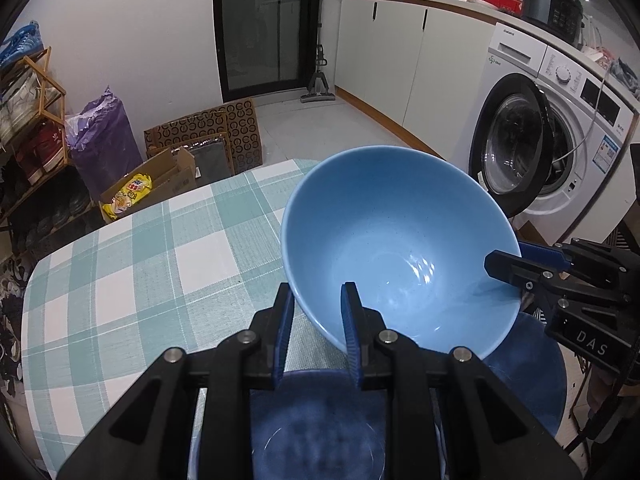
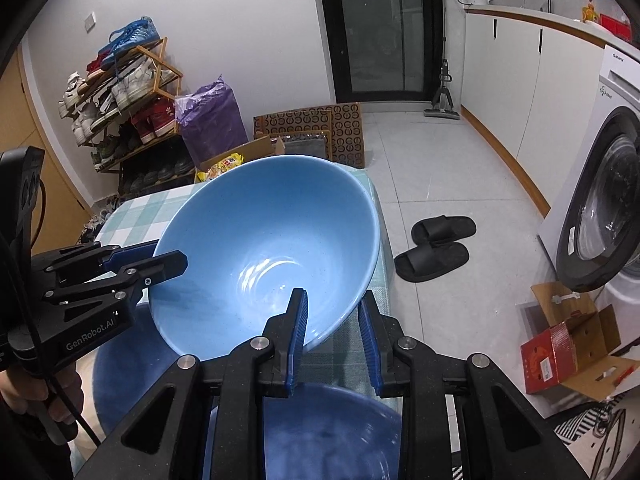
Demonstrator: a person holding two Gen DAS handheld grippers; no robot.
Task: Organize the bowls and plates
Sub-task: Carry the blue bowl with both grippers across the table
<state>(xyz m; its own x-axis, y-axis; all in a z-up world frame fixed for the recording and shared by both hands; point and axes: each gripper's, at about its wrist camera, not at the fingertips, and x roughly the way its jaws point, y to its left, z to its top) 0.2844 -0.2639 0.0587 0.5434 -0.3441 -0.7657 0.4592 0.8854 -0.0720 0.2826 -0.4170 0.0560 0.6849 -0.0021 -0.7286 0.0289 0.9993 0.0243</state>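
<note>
We find the bowl (image 1: 396,248) held clear above the checked table (image 1: 132,264), tilted. The left gripper (image 1: 318,312) is clamped on its near rim; the right gripper (image 2: 334,320) is clamped on the opposite rim. A dark blue plate (image 1: 528,364) lies beneath.

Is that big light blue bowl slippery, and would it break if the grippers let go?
Probably slippery: the light blue bowl looks glazed, with shiny reflections inside. Likely stiff and breakable, like ceramic. The left gripper and right gripper each pinch only its thin rim, so it could slide.
</note>
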